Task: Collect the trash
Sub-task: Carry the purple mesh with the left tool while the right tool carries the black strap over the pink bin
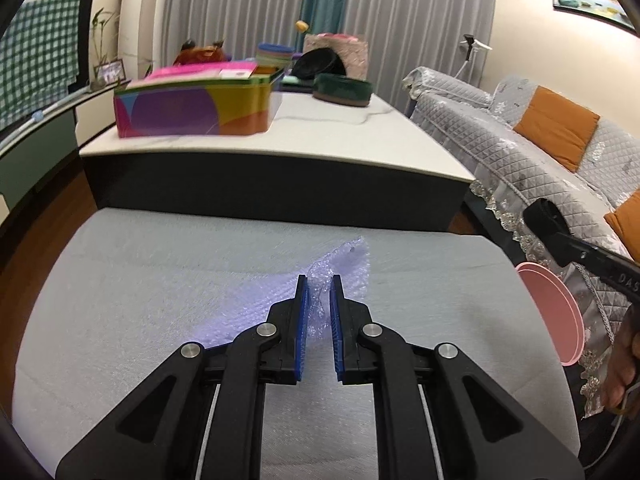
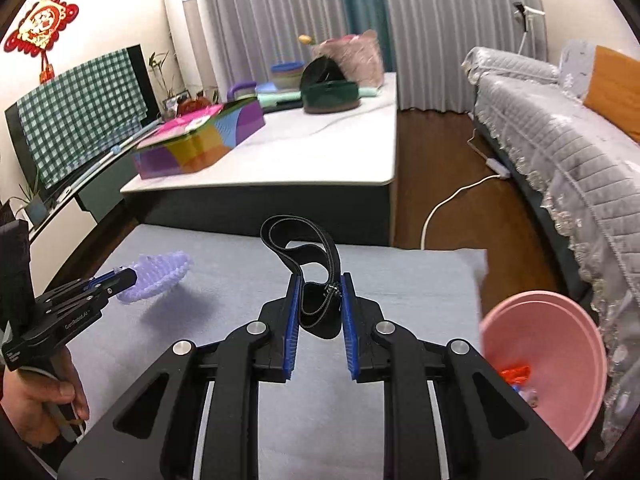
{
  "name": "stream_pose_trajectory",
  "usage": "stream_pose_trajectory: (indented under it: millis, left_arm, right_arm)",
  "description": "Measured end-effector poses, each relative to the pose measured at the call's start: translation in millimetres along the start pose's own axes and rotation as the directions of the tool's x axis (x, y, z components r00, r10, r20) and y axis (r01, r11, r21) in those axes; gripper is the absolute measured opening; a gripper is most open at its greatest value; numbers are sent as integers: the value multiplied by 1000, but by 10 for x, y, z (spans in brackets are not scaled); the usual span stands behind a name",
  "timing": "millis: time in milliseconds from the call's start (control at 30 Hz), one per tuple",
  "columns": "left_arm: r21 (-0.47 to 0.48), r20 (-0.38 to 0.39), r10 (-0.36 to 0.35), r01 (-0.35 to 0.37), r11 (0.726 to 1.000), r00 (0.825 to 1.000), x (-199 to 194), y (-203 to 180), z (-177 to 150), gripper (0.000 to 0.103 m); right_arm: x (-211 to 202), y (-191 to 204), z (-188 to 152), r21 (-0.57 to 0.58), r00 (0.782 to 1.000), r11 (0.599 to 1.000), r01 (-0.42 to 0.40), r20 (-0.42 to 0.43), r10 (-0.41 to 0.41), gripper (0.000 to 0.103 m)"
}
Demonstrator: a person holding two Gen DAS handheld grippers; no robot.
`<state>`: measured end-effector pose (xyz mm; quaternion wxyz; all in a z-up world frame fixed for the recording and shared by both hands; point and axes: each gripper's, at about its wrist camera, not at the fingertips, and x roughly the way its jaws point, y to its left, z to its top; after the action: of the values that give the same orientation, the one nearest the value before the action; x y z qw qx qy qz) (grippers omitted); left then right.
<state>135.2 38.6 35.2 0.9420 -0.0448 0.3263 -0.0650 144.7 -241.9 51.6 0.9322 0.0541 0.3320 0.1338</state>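
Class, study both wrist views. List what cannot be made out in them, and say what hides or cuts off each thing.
1. Pink basin: right wrist view, its contents beyond an orange scrap are too small and partly behind the gripper frame.
2. Black strap: right wrist view, its lower end is hidden between the right gripper pads.
3. Bubble wrap: left wrist view, blurred, and the left gripper covers its near part.

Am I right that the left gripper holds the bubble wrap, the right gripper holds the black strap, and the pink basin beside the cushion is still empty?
Not quite: the pink basin is not empty. The right wrist view shows something red-orange and another small item lying in it. The rest stands: the left gripper holds the bubble wrap and the right gripper holds the black strap.
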Motion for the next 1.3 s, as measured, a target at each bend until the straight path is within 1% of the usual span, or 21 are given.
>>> stream_pose_trajectory:
  millis: [100, 267, 500, 733, 800, 1067, 1300]
  left_arm:
    - [14, 20, -3, 3, 1000, 1000, -98, -62, 8, 10]
    - [12, 44, -16, 16, 1000, 999, -223, -105, 34, 10]
    - [60, 72, -34, 29, 998, 997, -356, -276, 8, 10]
    - [79, 71, -38, 32, 996, 997, -410, -378, -58, 10]
    - [86, 67, -40, 34, 996, 997, -404, -408, -89, 10]
    - [91, 45, -45, 41, 995, 998, -321, -494, -159, 10]
    - [94, 47, -55, 51, 994, 997, -287, -564, -140, 10]
  right_arm:
    - [-247, -119, -4, -5, 1000, 1000, 14, 26, -14, 20]
    - [-621, -367, 30, -1, 997, 999, 48, 67, -48, 20]
    - [-938, -693, -39, 22, 991, 997, 79, 106, -81, 20]
    - [-993, -955, -277, 98, 984, 992, 79, 150, -94, 20]
    - [-967, -1026, -330, 117, 984, 989, 89, 143, -105, 20]
    - [-950, -1209, -404, 154, 982, 981, 118, 132, -138, 20]
    - [-940, -1208, -414, 139, 978, 981, 139, 135, -157, 20]
